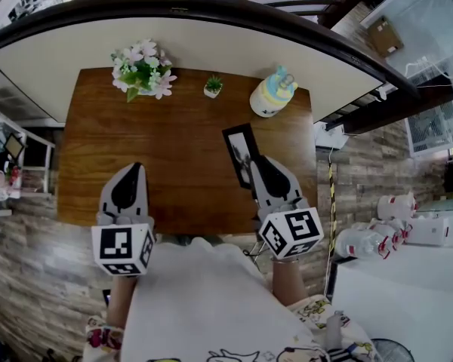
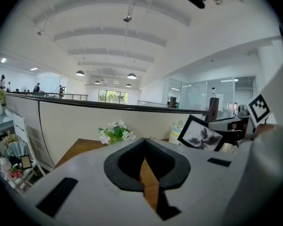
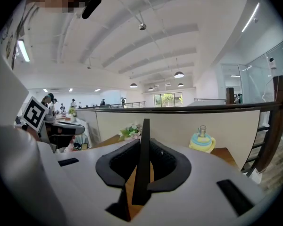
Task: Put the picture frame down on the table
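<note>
My right gripper point(image 1: 258, 161) is shut on the black picture frame point(image 1: 240, 151), which holds a grey flower print and hangs tilted over the right half of the brown table point(image 1: 174, 179). In the right gripper view the picture frame point(image 3: 143, 131) stands edge-on between the pads of the right gripper point(image 3: 142, 149). The left gripper view shows the picture frame point(image 2: 200, 133) from the front, off to the right. My left gripper point(image 1: 134, 169) hovers over the table's left front part; in its own view the left gripper point(image 2: 144, 142) has its jaws together with nothing between them.
At the table's far edge stand a bunch of white and pink flowers point(image 1: 142, 70), a small potted plant point(image 1: 212, 86) and a pastel cake-shaped ornament point(image 1: 272, 93). A curved low wall point(image 1: 211, 29) runs behind the table. White bottles point(image 1: 377, 236) lie on the floor at the right.
</note>
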Demonstrator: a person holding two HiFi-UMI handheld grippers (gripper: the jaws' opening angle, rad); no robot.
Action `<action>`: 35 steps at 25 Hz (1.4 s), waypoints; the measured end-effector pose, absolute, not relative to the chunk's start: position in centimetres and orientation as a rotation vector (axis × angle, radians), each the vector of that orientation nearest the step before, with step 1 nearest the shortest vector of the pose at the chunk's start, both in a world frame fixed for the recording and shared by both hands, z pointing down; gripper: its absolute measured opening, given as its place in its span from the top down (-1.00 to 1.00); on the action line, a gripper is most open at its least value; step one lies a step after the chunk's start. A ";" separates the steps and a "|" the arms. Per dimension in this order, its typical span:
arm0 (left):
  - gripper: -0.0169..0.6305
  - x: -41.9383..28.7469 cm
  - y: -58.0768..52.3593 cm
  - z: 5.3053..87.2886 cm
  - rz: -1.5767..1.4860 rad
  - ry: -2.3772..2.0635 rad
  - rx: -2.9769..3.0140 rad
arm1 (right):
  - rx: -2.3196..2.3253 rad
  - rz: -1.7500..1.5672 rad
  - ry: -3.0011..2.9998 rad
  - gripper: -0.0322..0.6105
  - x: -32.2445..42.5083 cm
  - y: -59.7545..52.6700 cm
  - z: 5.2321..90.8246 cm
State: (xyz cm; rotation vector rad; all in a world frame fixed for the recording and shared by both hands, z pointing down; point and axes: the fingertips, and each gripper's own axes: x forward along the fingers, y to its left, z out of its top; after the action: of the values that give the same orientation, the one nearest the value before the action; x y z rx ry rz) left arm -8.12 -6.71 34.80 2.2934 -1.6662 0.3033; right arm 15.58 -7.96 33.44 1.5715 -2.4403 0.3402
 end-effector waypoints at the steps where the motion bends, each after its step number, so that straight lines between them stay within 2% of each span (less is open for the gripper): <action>1: 0.94 -8.1 -6.8 34.9 0.305 -1.660 2.294 | 1.570 0.356 -2.442 0.71 15.5 -8.0 33.7; 27: 0.94 -5.6 -8.3 41.1 0.394 -1.468 2.266 | 1.490 0.715 -2.408 0.71 12.6 -10.5 42.4; 35: 0.94 -4.6 -8.7 42.5 0.415 -1.421 2.264 | 1.503 0.958 -2.401 0.71 12.1 -11.3 45.6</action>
State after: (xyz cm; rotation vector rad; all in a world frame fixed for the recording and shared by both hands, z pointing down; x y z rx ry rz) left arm -4.64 -8.72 42.46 2.2639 -1.4206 0.4150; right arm 12.13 -11.33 45.64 1.5029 -2.4014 0.9578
